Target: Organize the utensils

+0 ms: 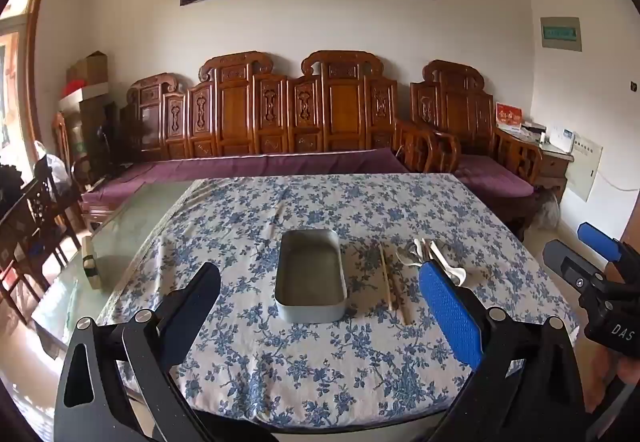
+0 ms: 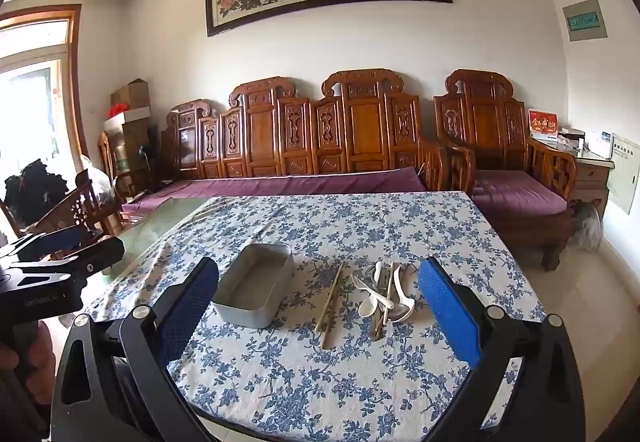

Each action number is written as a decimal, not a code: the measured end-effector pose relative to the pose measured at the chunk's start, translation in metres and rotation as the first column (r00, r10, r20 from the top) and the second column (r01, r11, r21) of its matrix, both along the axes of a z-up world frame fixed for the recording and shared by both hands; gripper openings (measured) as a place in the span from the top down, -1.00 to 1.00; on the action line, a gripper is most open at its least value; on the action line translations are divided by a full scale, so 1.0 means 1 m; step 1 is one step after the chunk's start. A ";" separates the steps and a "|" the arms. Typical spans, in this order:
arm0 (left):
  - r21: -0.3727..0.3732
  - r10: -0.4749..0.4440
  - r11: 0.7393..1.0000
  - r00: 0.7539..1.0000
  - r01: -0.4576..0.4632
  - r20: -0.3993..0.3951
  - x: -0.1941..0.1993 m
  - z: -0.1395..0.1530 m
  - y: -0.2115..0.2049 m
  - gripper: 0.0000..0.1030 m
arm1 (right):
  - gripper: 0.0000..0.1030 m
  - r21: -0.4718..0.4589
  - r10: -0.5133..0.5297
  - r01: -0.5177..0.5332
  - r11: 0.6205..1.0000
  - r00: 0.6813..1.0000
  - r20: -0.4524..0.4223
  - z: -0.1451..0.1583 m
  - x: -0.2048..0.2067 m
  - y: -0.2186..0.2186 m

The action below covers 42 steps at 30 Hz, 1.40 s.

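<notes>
A: Nearest the lens, what shows?

B: The right tongs, spread wide with nothing between them, hovering above a blue-flowered cloth on the surface. The left tongs are equally wide and empty.

A: And beyond them?

B: Just ahead of the right tongs, between its fingers, lies a heap of utensils: white spoons, a metal spoon and thin sticks, overlapping. A pair of chopsticks lies just left of the heap, apart from it. Further left sits an empty metal tin, which is straight ahead of the left tongs.

A: Which step is this?

B: Likely the very start; nothing is in the tin yet.

A: What next?

B: Probably a reach down to one piece. The chopsticks lie clear, so they look easiest; the heap would need care, since its pieces cross one another.
</notes>
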<state>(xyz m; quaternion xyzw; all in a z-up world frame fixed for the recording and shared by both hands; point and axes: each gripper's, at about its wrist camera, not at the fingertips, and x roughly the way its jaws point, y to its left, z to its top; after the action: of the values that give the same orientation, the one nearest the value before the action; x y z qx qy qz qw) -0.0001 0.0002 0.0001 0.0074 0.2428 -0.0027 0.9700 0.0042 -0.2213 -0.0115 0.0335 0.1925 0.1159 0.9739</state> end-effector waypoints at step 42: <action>0.002 -0.004 1.000 1.000 0.004 0.006 -0.003 0.012 -0.003 -0.87 | -0.95 -0.002 0.000 0.000 1.000 1.000 0.007 0.003 -0.002 0.001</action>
<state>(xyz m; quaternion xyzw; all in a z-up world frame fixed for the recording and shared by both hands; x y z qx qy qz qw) -0.0035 -0.0026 0.0116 0.0090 0.2399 -0.0044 0.9708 0.0021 -0.2199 -0.0089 0.0320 0.1891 0.1158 0.9746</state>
